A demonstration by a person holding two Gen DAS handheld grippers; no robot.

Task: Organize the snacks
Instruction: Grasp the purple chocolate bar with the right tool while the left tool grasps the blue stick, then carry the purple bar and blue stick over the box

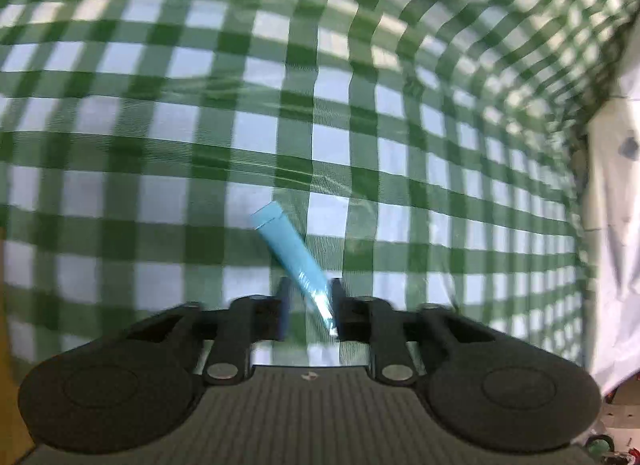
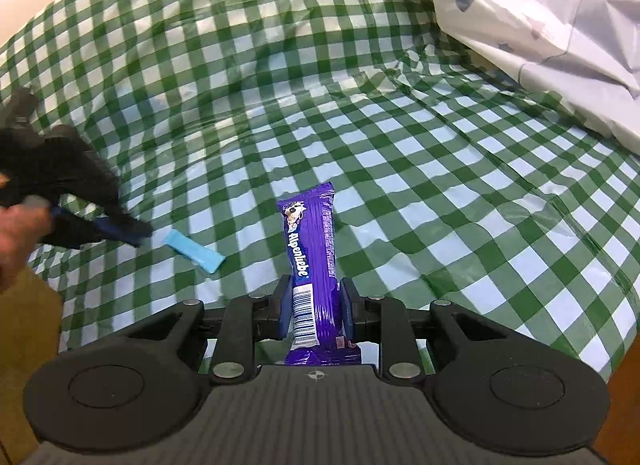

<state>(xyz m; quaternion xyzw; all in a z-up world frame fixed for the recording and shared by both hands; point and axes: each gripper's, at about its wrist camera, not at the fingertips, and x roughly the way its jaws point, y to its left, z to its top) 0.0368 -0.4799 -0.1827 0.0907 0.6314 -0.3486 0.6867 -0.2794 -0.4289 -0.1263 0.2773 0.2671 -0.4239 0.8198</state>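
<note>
My right gripper is shut on a purple Alpenliebe candy pack, which points forward above the green checked cloth. A light blue candy stick lies flat on the cloth to its left. In the left wrist view the same blue stick lies on the cloth just in front of my left gripper, its near end between the open fingers. The left gripper also shows in the right wrist view, just left of the blue stick and apart from it.
A green and white checked tablecloth covers the table, with wrinkles. A white plastic bag lies at the back right. The brown table edge shows at the near left.
</note>
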